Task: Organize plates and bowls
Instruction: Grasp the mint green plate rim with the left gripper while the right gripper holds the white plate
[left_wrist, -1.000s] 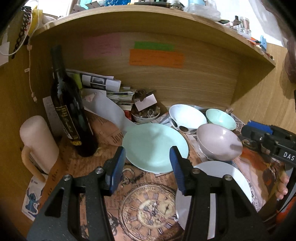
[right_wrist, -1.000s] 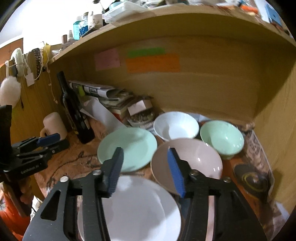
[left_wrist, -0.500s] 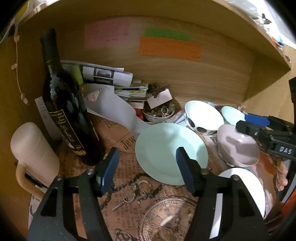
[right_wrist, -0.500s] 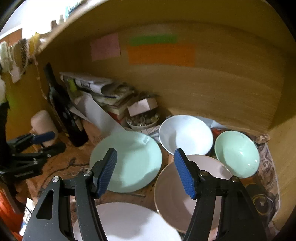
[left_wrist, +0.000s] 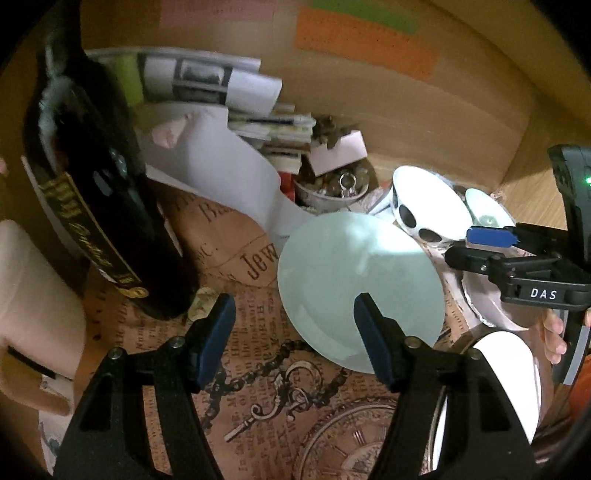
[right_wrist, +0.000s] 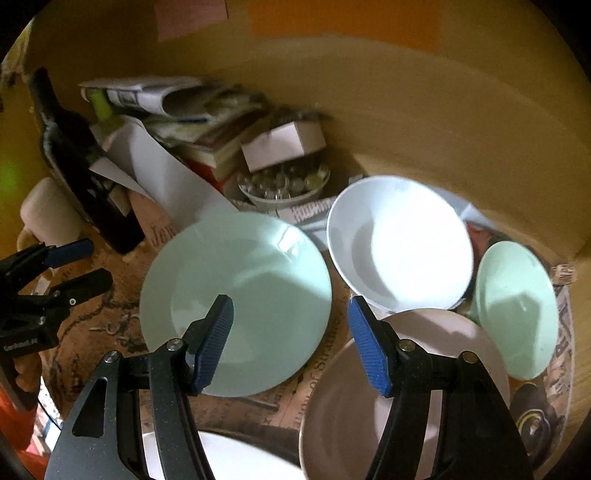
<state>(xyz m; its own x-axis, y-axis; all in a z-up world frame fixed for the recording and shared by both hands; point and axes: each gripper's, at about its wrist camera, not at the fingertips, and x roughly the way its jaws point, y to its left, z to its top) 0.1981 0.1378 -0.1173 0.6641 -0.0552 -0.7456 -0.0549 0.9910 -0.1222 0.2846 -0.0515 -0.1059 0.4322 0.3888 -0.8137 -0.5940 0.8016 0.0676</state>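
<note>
A pale green plate (left_wrist: 354, 280) (right_wrist: 236, 295) lies on the printed paper mat. Behind it stand a white bowl (left_wrist: 428, 206) (right_wrist: 402, 240) and a small green bowl (left_wrist: 487, 210) (right_wrist: 517, 314). A pinkish bowl (right_wrist: 369, 387) sits in front of them, and a white plate (left_wrist: 509, 373) (right_wrist: 229, 458) lies nearest. My left gripper (left_wrist: 295, 332) is open and empty, just short of the green plate's near left rim. My right gripper (right_wrist: 291, 343) is open and empty, above the gap between green plate and pinkish bowl; it also shows in the left wrist view (left_wrist: 480, 247).
A dark wine bottle (left_wrist: 99, 206) and a cream mug (left_wrist: 33, 302) stand at the left. Papers and books (left_wrist: 229, 110), a small box and a dish of trinkets (right_wrist: 284, 184) fill the back. Wooden walls enclose the shelf on three sides.
Both grippers have moved forward and down into the shelf, closer to the green plate and bowls. Both stay open. The dishes have not moved.
</note>
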